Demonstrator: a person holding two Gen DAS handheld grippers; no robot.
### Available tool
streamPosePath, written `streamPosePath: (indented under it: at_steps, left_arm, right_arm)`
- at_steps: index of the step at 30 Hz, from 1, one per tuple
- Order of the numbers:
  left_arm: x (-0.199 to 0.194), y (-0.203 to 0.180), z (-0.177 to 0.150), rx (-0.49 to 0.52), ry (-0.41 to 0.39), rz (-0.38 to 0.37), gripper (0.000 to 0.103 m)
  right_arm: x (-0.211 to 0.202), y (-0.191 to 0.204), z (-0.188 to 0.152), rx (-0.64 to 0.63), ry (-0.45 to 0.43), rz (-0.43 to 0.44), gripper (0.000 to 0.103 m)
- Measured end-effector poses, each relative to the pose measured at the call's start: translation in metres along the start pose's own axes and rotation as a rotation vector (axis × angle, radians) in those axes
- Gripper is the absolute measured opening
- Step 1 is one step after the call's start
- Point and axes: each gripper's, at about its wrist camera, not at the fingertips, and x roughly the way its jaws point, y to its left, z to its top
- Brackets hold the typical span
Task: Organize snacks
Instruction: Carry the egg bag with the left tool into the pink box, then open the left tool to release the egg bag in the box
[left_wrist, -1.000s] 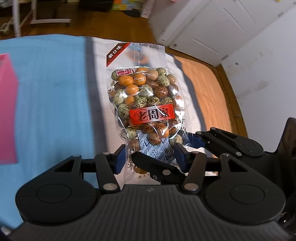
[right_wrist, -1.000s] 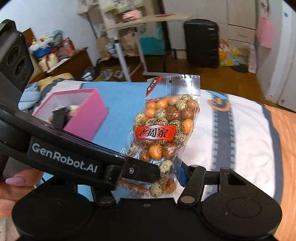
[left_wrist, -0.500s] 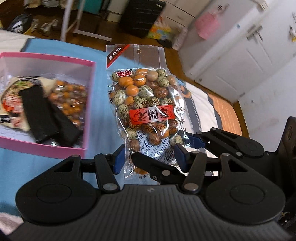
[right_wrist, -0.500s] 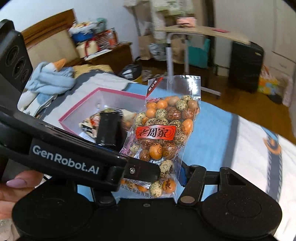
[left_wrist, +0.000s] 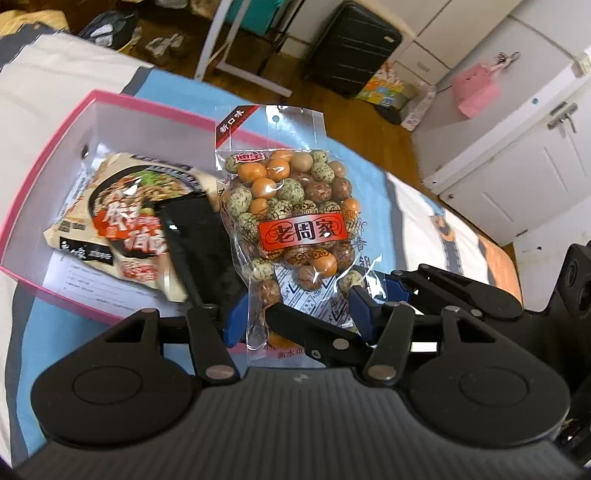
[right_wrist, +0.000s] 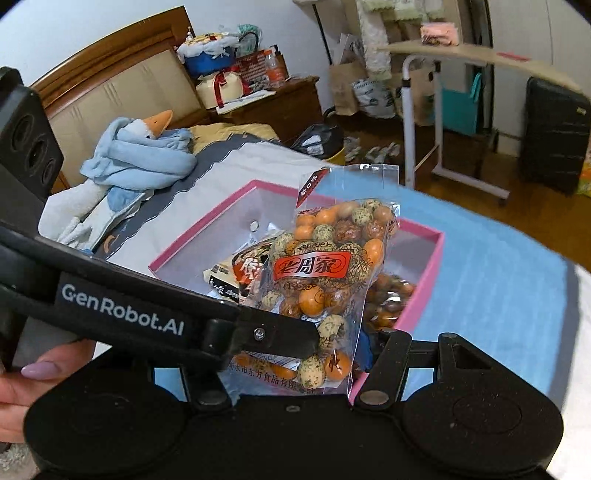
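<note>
We're carrying peanut bag (left_wrist: 295, 225), both hand-held grippers (left_wrist: 297, 314) (right_wrist: 343, 354) clamping its bottom; lowering flat into pink box (right_wrist: 430, 266) beside noodle packet (left_wrist: 122, 218).

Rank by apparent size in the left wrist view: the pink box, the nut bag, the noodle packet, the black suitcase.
1. pink box
2. nut bag, inflated by nearness to the camera
3. noodle packet
4. black suitcase, far off, so true size is unsure
</note>
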Motion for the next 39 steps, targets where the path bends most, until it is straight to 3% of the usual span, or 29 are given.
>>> streamPosePath:
  at_steps: [3,6,9,11,15,20,24,35,39]
  left_arm:
    - [0.011,0.014,0.001,-0.029,-0.001,-0.002,0.059]
    - [0.026,0.023,0.003,-0.052,0.016,0.012,0.058]
    - [0.034,0.013,0.001,0.029,-0.014,0.127,0.055]
    - [0.037,0.006,0.0,0.088,-0.034,0.183,0.053]
    - [0.035,0.001,-0.002,0.102,-0.052,0.162,0.051]
    - [0.038,-0.007,-0.002,0.138,-0.088,0.256,0.041]
    - [0.049,-0.006,-0.003,0.128,-0.037,0.302,0.039]
    - [0.004,-0.023,-0.028,0.186,-0.202,0.312,0.041]
    - [-0.017,-0.035,-0.039,0.208,-0.251,0.306,0.042]
  right_arm:
    - [0.013,-0.007,-0.003,0.024,-0.001,0.023,0.069]
    - [0.026,-0.007,-0.005,-0.023,0.009,-0.016,0.073]
    - [0.029,0.0,-0.012,-0.128,0.003,-0.092,0.073]
    - [0.025,-0.003,-0.012,-0.123,-0.008,-0.08,0.072]
    - [0.023,-0.008,-0.014,-0.146,-0.035,-0.072,0.064]
    - [0.034,-0.004,-0.013,-0.2,-0.059,-0.102,0.062]
    - [0.049,-0.008,-0.017,-0.18,0.019,-0.113,0.062]
    - [-0.02,0.001,-0.036,-0.204,-0.112,-0.213,0.068]
    - [-0.06,-0.004,-0.046,-0.12,-0.188,-0.248,0.069]
